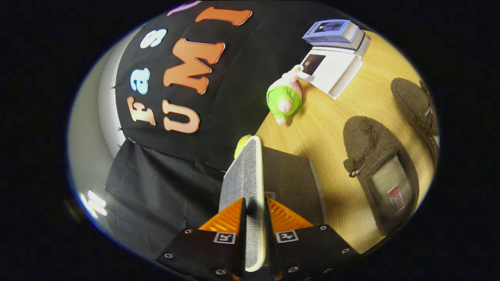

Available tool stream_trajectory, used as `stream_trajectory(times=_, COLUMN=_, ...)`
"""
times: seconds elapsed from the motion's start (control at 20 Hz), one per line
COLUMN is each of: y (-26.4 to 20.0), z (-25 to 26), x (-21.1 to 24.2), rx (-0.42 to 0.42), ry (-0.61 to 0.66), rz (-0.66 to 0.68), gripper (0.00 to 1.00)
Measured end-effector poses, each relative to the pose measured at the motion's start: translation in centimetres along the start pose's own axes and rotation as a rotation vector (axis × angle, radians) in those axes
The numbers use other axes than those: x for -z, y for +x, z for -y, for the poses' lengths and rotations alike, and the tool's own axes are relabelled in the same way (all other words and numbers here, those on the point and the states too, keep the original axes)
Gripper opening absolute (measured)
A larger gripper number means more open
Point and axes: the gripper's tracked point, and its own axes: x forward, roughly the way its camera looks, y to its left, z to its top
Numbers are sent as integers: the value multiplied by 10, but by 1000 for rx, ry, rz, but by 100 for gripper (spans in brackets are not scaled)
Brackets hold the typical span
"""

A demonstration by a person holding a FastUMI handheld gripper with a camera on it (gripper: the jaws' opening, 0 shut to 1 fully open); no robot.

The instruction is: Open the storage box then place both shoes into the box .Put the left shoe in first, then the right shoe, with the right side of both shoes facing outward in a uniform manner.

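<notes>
Gripper [254, 212]: nearly closed, both orange fingers [228, 218] pressing on the edge of the grey box lid [244, 175], one on each face.
Lid: raised, running ahead from between the fingers.
Storage box [293, 183]: dark, just right of the lid on the wooden table [332, 128].
Near shoe [381, 171]: brown, right of the fingers, beside the box.
Far shoe [416, 105]: beyond it, apart.
Plush toy [285, 97]: ahead, past the box.
Books [336, 50]: beyond the toy.

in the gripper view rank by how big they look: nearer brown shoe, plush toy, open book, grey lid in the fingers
1. Nearer brown shoe and grey lid, clamped by the fingers: alike, and the lid's closeness inflates it.
2. Open book.
3. Plush toy.
</notes>
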Motion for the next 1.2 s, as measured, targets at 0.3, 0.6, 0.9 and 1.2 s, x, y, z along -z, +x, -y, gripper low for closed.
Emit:
stream_trajectory(times=0.3, y=0, z=-72, x=-6, rx=-60, ry=-140, rz=-1, gripper=1)
stream_trajectory(times=0.6, y=19, z=-155, x=1, rx=-136, ry=-257, rz=-27, gripper=3)
stream_trajectory(times=0.9, y=62, z=-209, x=29, rx=-149, ry=-356, rz=-71, gripper=3)
stream_trajectory(times=1.2, y=107, z=-235, x=86, rx=-113, ry=-483, rz=-140, gripper=6)
